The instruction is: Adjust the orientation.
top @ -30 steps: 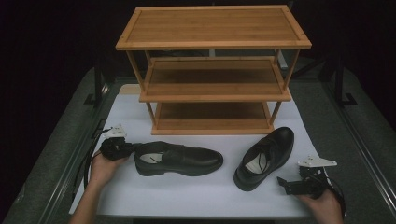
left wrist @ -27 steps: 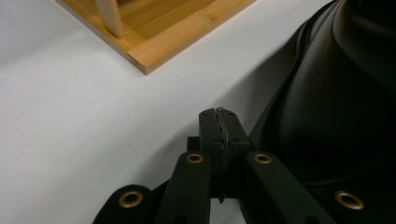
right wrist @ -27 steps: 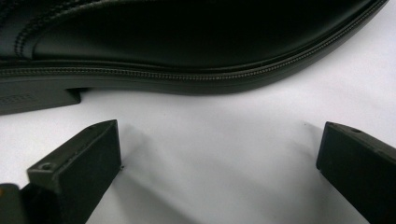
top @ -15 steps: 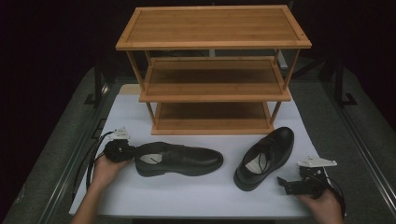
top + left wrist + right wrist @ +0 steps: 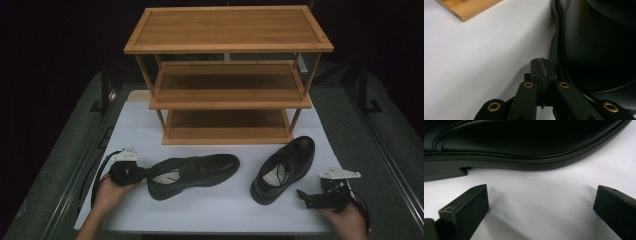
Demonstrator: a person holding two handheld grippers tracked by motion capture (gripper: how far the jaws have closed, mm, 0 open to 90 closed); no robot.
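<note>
Sliding in since a second ago, left gripper (image 5: 142,173) now against heel of left shoe (image 5: 192,172), jaws pressed together on nothing. Right gripper (image 5: 305,197) gaping wide, empty, beside right shoe (image 5: 282,169). Both shoes before shoe rack (image 5: 227,75). Heel contact itself too dark to confirm.

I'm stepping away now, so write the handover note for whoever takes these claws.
Left claw: jaws shut, empty, at the heel of the left black dress shoe, beside it rather than gripping.
Right claw: jaws open, empty, on the white mat facing the side of the right black dress shoe.
Both shoes lie on the mat in front of the wooden shoe rack; its three shelves hold nothing.
Done: nothing placed.
Left, likely: grip each shoe and shelve it.
</note>
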